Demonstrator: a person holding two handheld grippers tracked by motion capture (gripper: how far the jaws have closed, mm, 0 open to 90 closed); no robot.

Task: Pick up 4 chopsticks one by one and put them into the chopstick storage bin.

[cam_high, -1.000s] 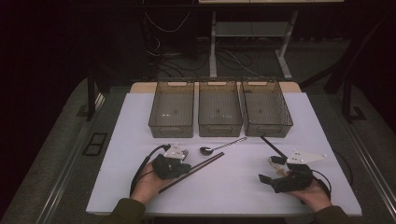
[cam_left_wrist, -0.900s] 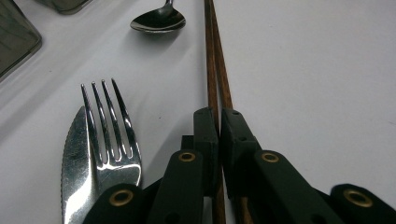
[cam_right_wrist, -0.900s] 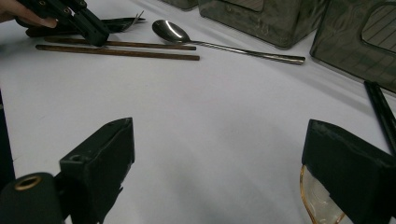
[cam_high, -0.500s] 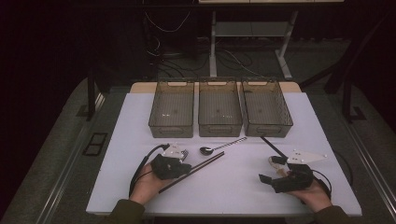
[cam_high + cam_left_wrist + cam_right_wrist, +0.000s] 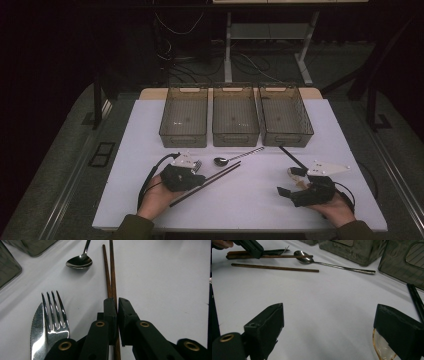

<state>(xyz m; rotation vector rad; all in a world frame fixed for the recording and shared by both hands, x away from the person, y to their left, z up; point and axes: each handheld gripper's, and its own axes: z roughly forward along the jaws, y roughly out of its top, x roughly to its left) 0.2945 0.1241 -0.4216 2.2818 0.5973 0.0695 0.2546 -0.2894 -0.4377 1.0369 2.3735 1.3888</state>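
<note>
**Left gripper clamped on one brown chopstick; right gripper wide apart**

I read my left gripper point(image 5: 117, 312) as closed on a slim brown wooden chopstick point(image 5: 113, 277): in the left gripper view its two black jaws pinch the stick, which runs straight out ahead of them along the gripper's own line. A second brown wooden chopstick point(image 5: 106, 270) lies just beside the first, at a slight angle to it. In the high view the left gripper point(image 5: 192, 175) sits at the near left of the white table point(image 5: 250, 205), and the pair's long axis slants from near-left up toward the far-right, ending near the bowl of a long-handled steel spoon point(image 5: 239, 156). In the right gripper view the held chopstick point(image 5: 282, 256) stands clear of the loose one point(image 5: 274, 267), which lies flat on the table.

Beside the left gripper lie a steel fork point(image 5: 53, 312) and a serrated steel knife point(image 5: 36, 330), tines pointing away from me.

My right gripper point(image 5: 292, 181) rests at the near right, jaws spread wide with nothing between them, an amber translucent piece point(image 5: 382, 345) under one. A black rod point(image 5: 292, 157) lies just beyond it, slanting toward three smoky clear plastic bins point(image 5: 235, 137) in a row at the far edge.

Bare table lies between the two grippers and along the near edge.
</note>
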